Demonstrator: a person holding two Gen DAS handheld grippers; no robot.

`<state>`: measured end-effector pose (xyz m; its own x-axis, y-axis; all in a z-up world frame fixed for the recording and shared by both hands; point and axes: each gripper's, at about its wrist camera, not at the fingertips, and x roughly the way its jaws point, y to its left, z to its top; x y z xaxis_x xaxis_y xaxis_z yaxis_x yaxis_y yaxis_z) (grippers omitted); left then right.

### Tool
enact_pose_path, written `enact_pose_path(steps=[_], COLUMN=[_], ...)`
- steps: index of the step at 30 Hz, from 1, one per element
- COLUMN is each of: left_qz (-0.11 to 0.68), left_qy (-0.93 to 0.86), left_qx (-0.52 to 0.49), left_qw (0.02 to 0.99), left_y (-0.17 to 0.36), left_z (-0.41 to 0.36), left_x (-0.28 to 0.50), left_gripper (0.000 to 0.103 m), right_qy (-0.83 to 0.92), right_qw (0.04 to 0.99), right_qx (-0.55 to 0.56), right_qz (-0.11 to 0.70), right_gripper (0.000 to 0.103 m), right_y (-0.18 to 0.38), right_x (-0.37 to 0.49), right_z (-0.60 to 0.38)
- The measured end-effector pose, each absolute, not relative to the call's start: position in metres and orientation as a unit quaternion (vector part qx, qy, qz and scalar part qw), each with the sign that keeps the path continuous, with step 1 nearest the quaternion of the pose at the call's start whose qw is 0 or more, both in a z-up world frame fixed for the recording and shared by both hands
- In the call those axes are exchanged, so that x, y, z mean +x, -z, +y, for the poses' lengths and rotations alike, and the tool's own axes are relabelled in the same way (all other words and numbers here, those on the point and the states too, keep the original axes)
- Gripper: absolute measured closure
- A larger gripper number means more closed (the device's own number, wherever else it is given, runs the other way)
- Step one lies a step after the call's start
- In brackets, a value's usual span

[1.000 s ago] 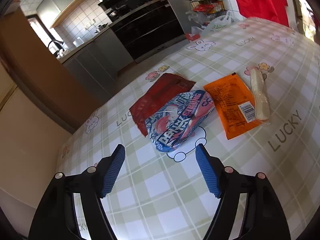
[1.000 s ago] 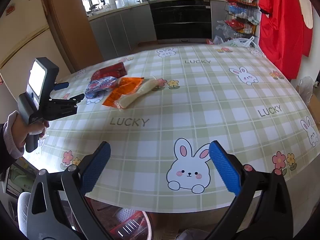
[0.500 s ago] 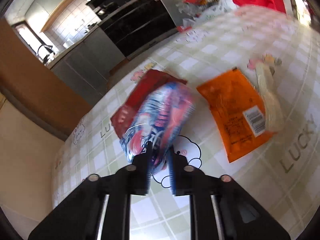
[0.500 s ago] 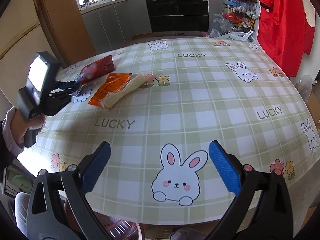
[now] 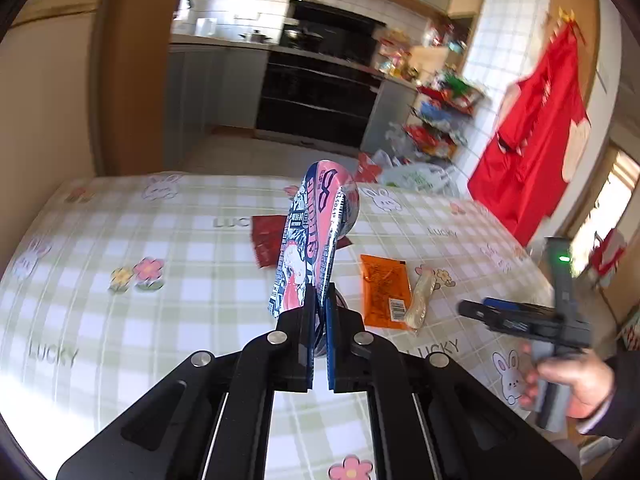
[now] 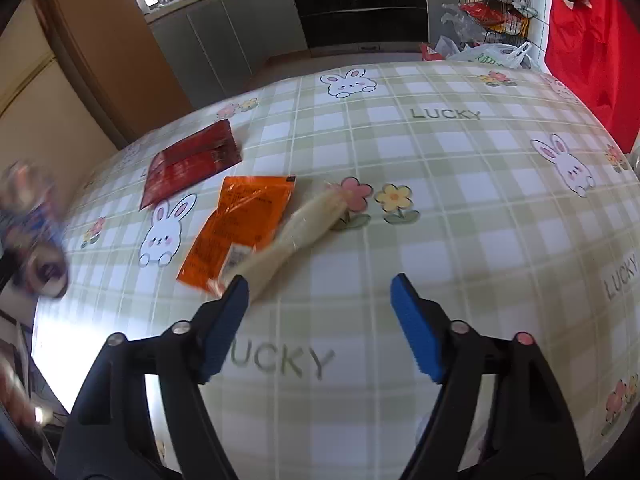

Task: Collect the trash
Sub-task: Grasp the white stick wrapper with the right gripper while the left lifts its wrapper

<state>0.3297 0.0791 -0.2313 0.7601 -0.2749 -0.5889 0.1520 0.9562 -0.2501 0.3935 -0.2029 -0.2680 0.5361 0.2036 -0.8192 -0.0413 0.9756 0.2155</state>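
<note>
Left gripper (image 5: 319,304) clamped tight on the lower edge of a blue-pink snack wrapper (image 5: 316,232), which stands up edge-on from the fingers, lifted clear of the bench (image 5: 160,288). On the checked bunny tablecloth behind it lie a dark red packet (image 5: 266,240), partly hidden by the held wrapper, then an orange sachet (image 5: 382,292) with a pale clear-wrapped stick (image 5: 422,300) touching its right edge. Right gripper (image 6: 320,312) wide open, nothing between its blue pads (image 6: 416,332), hovering low over the bench with the left pad just at the near end of the pale stick (image 6: 296,228). In the right wrist view the orange sachet (image 6: 240,224) lies left of the stick, overlapped by it near the barcode corner; red packet (image 6: 188,160) sits further back-left, apart from the sachet. Left edge of that view is motion-blurred, can't make out details. The right hand (image 5: 572,380) shows at the right edge of the left wrist view, holding its gripper handle.
</note>
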Motion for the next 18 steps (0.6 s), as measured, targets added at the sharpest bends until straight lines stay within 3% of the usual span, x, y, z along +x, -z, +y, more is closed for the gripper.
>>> enact_pose_path(steps=[7, 10, 14, 17, 18], left_qz=[0.325, 0.329, 0.328, 0.328, 0.329], left_qy=[0.066, 0.055, 0.053, 0.058, 0.060], left_qx=[-0.138, -0.145, -0.168, -0.169, -0.168], left_qw=[0.933, 0.932, 0.928, 0.928, 0.927], left_y=[0.239, 0.244, 0.247, 0.248, 0.247], left_z=[0.118, 0.123, 0.125, 0.124, 0.122], left_x=[0.282, 0.272, 0.262, 0.256, 0.253], left_gripper=[0.098, 0.098, 0.098, 0.098, 0.098], right_qy=[-0.042, -0.008, 0.016, 0.027, 0.023], right_qw=[0.872, 0.869, 0.865, 0.863, 0.862], right_qx=[0.127, 0.112, 0.097, 0.058, 0.054], right_qz=[0.471, 0.481, 0.491, 0.500, 0.504], right_gripper=[0.044, 0.050, 0.051, 0.062, 0.074], right_y=[0.282, 0.289, 0.296, 0.298, 0.298], right_x=[0.435, 0.443, 0.440, 0.436, 0.433], right_z=[-0.181, -0.172, -0.164, -0.154, -0.151])
